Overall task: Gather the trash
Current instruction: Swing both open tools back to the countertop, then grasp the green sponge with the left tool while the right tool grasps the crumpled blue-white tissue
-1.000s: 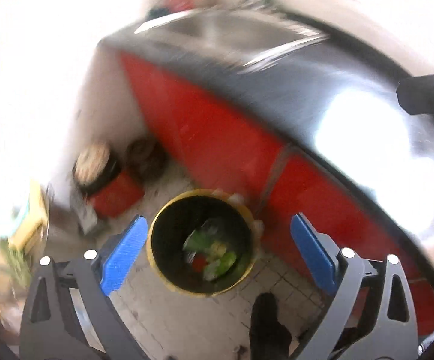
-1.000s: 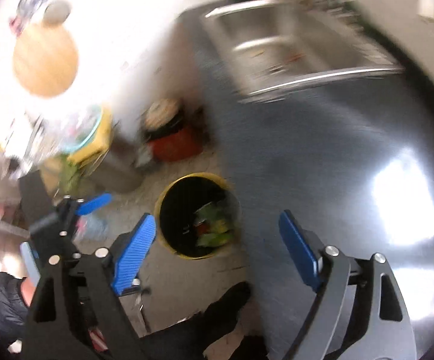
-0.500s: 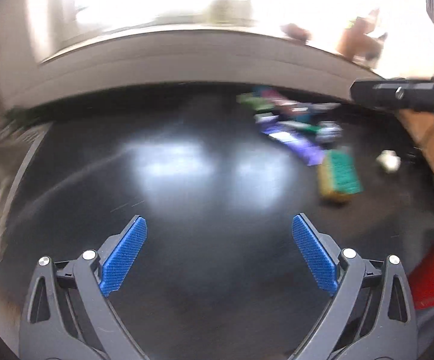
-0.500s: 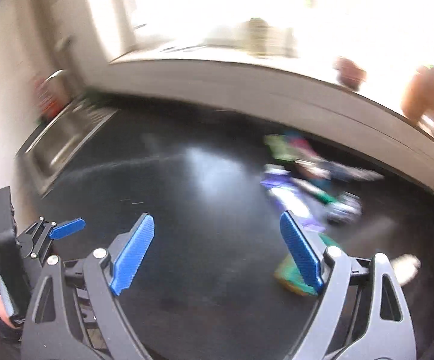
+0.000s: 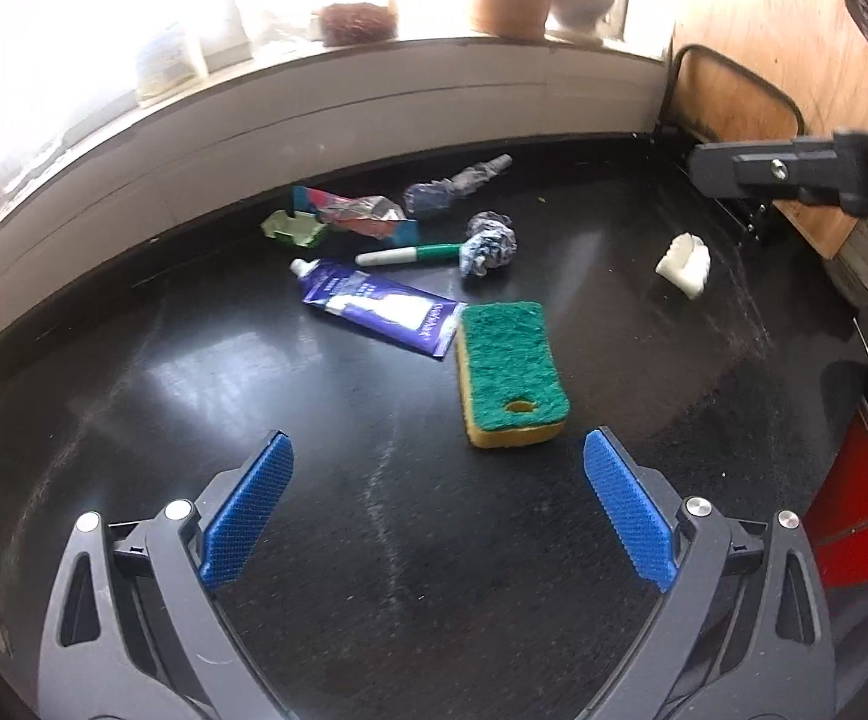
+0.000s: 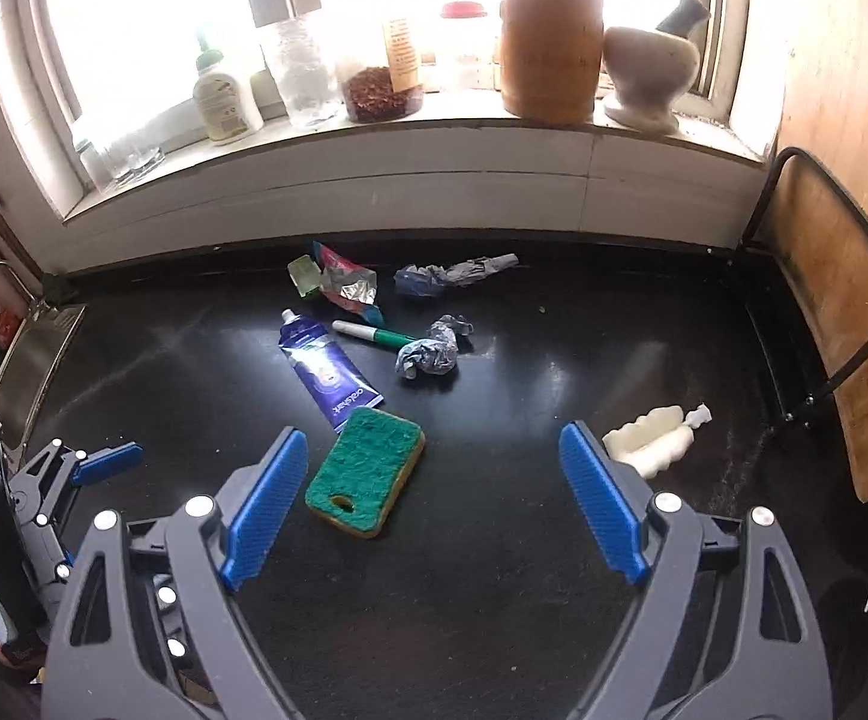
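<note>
On the black counter (image 5: 374, 540) (image 6: 553, 360) lies scattered trash: a purple tube (image 5: 383, 306) (image 6: 329, 375), a green marker (image 5: 410, 253) (image 6: 374, 333), two crumpled blue-grey wads (image 5: 489, 243) (image 6: 431, 354), a foil wrapper (image 5: 356, 213) (image 6: 347, 288), a small green carton (image 5: 290, 228) (image 6: 303, 276) and a white plastic piece (image 5: 684, 264) (image 6: 652, 441). A green-and-yellow sponge (image 5: 511, 372) (image 6: 365, 471) lies nearest. My left gripper (image 5: 436, 504) hovers open just short of the sponge. My right gripper (image 6: 431, 498) is open above the counter, the sponge by its left finger.
A windowsill (image 6: 374, 126) behind the counter holds bottles, jars, a wooden pot (image 6: 550, 48) and a mortar (image 6: 649, 66). A wooden board in a black frame (image 6: 841, 300) stands at the right edge. A steel sink (image 6: 32, 360) sits at the left. A red cabinet front (image 5: 853, 516) shows below.
Both grippers swung away from the yellow bin on the floor, past the sink, to above the counter with the trash. Both stayed open and empty.
</note>
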Demonstrator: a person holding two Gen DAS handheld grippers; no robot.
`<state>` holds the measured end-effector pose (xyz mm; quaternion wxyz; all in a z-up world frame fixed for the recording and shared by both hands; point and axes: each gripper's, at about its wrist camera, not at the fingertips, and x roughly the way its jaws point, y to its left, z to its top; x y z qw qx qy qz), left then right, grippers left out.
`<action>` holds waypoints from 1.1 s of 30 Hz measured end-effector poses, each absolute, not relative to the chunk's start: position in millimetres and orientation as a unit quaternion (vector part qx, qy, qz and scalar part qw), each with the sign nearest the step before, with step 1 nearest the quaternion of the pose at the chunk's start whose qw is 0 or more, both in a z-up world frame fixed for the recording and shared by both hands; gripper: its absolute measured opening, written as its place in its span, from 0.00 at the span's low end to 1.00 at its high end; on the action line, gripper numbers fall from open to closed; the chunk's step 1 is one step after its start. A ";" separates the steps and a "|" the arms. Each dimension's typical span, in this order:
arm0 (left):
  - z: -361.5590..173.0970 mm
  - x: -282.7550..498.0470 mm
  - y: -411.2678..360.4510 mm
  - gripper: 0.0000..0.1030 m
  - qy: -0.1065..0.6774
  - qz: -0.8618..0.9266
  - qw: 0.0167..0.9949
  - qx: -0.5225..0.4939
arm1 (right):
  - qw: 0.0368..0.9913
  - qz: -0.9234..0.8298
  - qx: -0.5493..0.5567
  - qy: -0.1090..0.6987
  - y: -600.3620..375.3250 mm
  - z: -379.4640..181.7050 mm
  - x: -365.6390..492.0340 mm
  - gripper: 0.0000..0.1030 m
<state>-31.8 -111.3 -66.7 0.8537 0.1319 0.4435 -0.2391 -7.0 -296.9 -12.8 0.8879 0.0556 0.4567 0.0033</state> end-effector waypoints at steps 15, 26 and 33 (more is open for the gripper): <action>-155.8 11.3 -185.6 0.92 0.469 -0.218 0.844 0.144 | 0.848 0.090 0.032 0.522 -302.0 -123.1 137.3 0.81; -183.5 26.3 -193.6 0.64 0.480 -0.195 0.845 0.132 | 0.822 0.115 -0.008 0.558 -286.8 -182.9 172.8 0.49; -164.7 17.6 -196.9 0.56 0.468 -0.201 0.848 0.145 | 0.832 0.115 -0.010 0.543 -289.4 -160.0 154.5 0.38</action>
